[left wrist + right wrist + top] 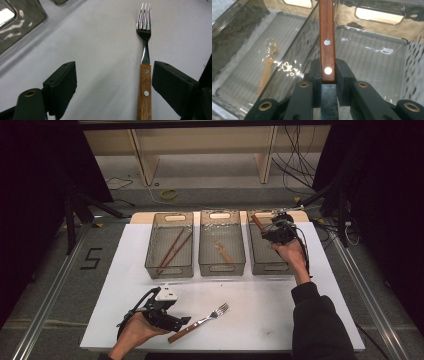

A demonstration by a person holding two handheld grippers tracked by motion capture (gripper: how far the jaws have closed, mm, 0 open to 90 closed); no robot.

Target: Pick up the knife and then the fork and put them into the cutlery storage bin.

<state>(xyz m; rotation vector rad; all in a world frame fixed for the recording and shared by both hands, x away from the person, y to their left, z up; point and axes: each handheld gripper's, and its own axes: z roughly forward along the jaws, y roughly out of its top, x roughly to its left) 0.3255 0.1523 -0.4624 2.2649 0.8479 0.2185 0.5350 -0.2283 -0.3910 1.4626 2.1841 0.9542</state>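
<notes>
From the high view, three see-through bins stand in a row at the far side of the white table [260,320]. The right gripper [274,227] is over the right bin [257,262] and holds a wooden handle [257,223]. The middle bin [221,265] has a spoon [223,252] in it, and the left bin [170,267] has chopsticks [173,251]. The left gripper [181,322] is near the table's front edge, by the fork [200,322].

In the left gripper view, the jaws are wide apart. The fork [145,75] lies flat on the table between them, close to the right jaw, not squeezed.

In the right gripper view, the jaws are clamped tight on the wooden handle [326,40], above the right bin [372,62].
</notes>
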